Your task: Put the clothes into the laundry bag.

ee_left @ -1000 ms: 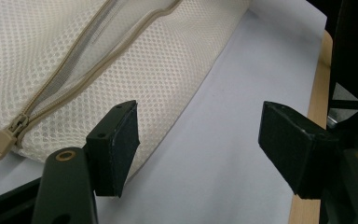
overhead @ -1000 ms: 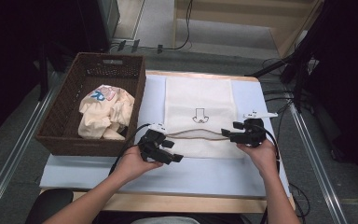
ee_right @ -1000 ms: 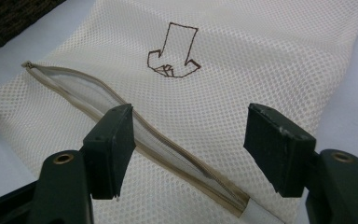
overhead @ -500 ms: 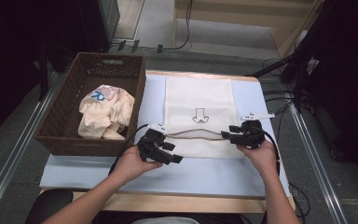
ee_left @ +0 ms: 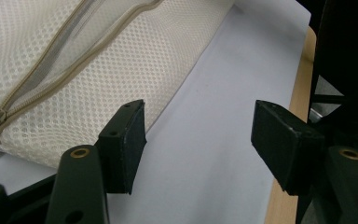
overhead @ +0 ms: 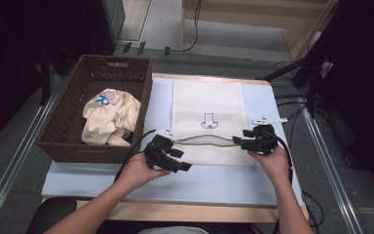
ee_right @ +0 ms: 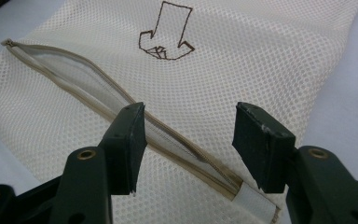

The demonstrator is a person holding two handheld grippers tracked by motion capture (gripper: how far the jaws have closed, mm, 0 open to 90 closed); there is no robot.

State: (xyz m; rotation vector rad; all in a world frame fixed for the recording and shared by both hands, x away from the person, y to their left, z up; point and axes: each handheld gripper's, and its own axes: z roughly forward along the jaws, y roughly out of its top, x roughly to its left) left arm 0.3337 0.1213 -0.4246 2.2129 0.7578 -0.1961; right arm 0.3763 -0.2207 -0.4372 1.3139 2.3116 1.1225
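A cream mesh laundry bag [overhead: 207,105] lies flat on the pale blue mat, with a brown arrow drawing [ee_right: 164,31] and an unzipped zipper [overhead: 207,141] across its near part. My left gripper [overhead: 182,165] is open at the bag's near left corner, over bare mat beside the mesh [ee_left: 121,60]. My right gripper [overhead: 237,141] is open at the zipper's right end, its jaws straddling the zipper tape [ee_right: 186,149]. Nothing is held by either gripper.
A dark wicker basket [overhead: 58,131] stands at the left on the mat, holding crumpled cream clothing [overhead: 109,117]. The wooden table edge [ee_left: 286,140] runs close by the left gripper. Cables [overhead: 292,100] trail off the right side.
The right gripper has slid slightly nearer along the bag's right edge toward the zipper end. The left gripper has barely moved.
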